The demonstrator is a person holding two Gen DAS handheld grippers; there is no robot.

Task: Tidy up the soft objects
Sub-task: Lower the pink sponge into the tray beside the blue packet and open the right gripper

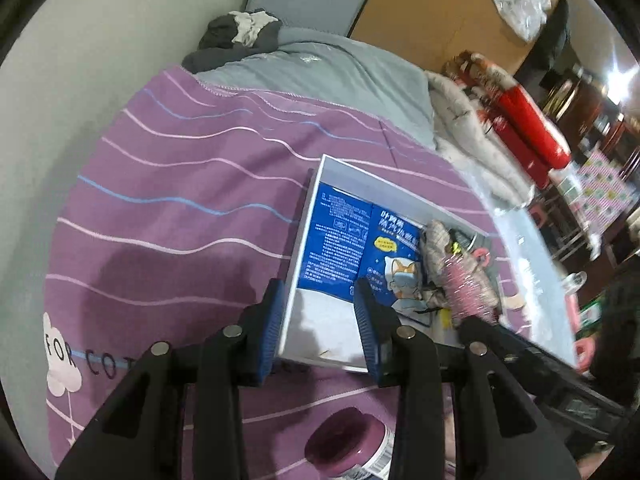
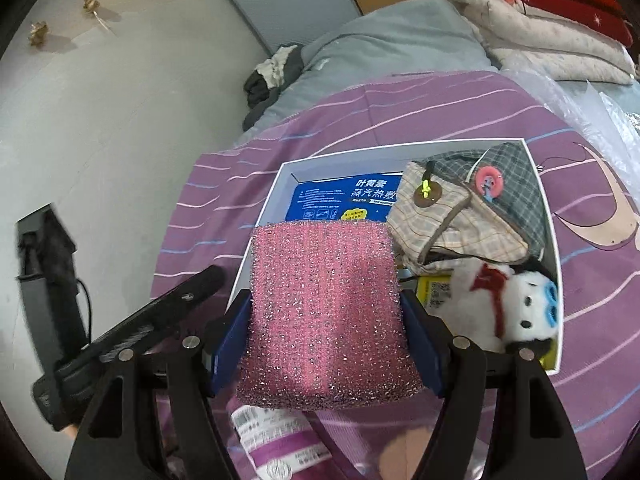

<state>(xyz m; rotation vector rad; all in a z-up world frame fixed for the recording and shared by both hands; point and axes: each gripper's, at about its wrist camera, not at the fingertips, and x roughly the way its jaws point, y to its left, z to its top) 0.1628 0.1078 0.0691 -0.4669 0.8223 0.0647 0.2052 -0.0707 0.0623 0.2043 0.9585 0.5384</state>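
My right gripper (image 2: 326,312) is shut on a pink glittery sponge (image 2: 324,312) and holds it over the near left part of a white box (image 2: 276,184) on the purple striped bedspread. The box holds a blue packet (image 2: 344,198), plaid cloth pouches (image 2: 452,216) and a white plush toy (image 2: 516,304). My left gripper (image 1: 320,312) is open and empty, its fingers straddling the box's near left wall (image 1: 296,264). The sponge also shows blurred in the left wrist view (image 1: 468,284), above the pouches (image 1: 440,248).
A purple-lidded jar (image 1: 348,444) lies on the bedspread (image 1: 180,200) below the grippers; it also shows in the right wrist view (image 2: 280,444). Grey bedding (image 1: 328,68), dark clothes (image 1: 240,36) and pillows (image 2: 552,40) lie beyond. A wall (image 2: 120,120) bounds the left.
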